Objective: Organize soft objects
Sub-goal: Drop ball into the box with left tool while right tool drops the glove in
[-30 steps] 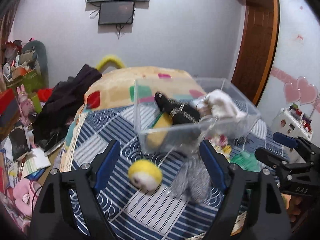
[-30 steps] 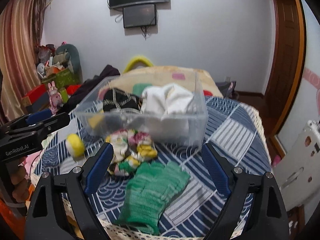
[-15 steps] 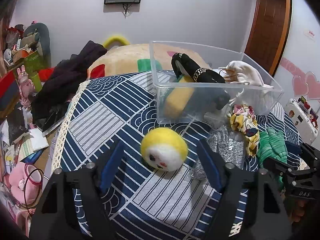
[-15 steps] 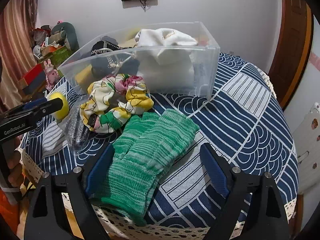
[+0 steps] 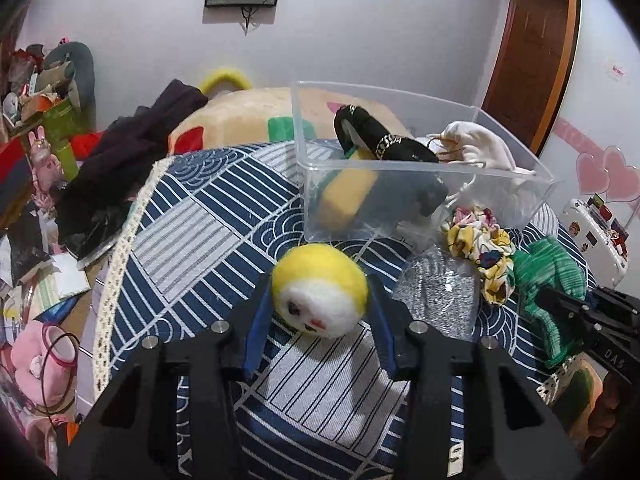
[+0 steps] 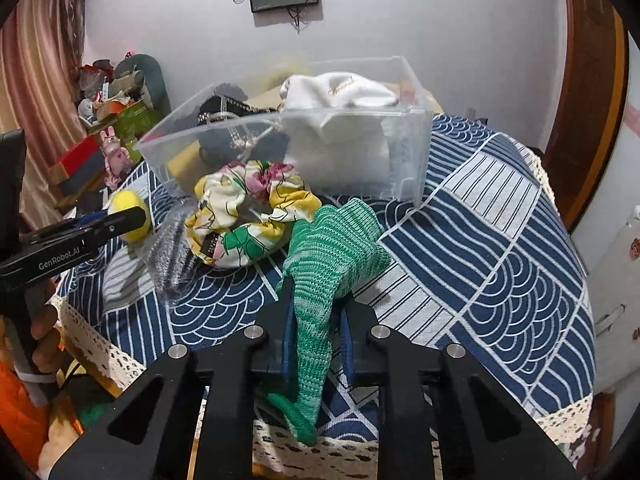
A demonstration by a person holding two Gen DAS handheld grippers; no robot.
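Note:
A clear plastic bin (image 5: 500,136) (image 6: 416,152) stands on the blue patterned tablecloth (image 5: 192,232) and holds a black item (image 5: 384,148), a yellow item and a white cloth (image 6: 336,96). My left gripper (image 5: 320,312) is shut on a yellow and white plush ball (image 5: 320,296) (image 6: 128,208). My right gripper (image 6: 316,312) is shut on a green knitted glove (image 6: 332,248) (image 5: 548,272) and lifts part of it off the cloth. A floral scrunchie (image 6: 248,216) (image 5: 480,244) and a grey item in a clear bag (image 5: 440,292) (image 6: 172,248) lie in front of the bin.
The table has a lace edge (image 5: 120,256). Dark clothes (image 5: 132,168) and a patterned cushion (image 5: 240,116) lie behind the table. Clutter and pink toys (image 5: 36,352) fill the floor at the left. A wooden door (image 6: 584,80) stands at the right.
Both grippers moved forward and down and closed. The left one now squeezes the plush ball. The right one has pinched the green glove and bunched it upward.

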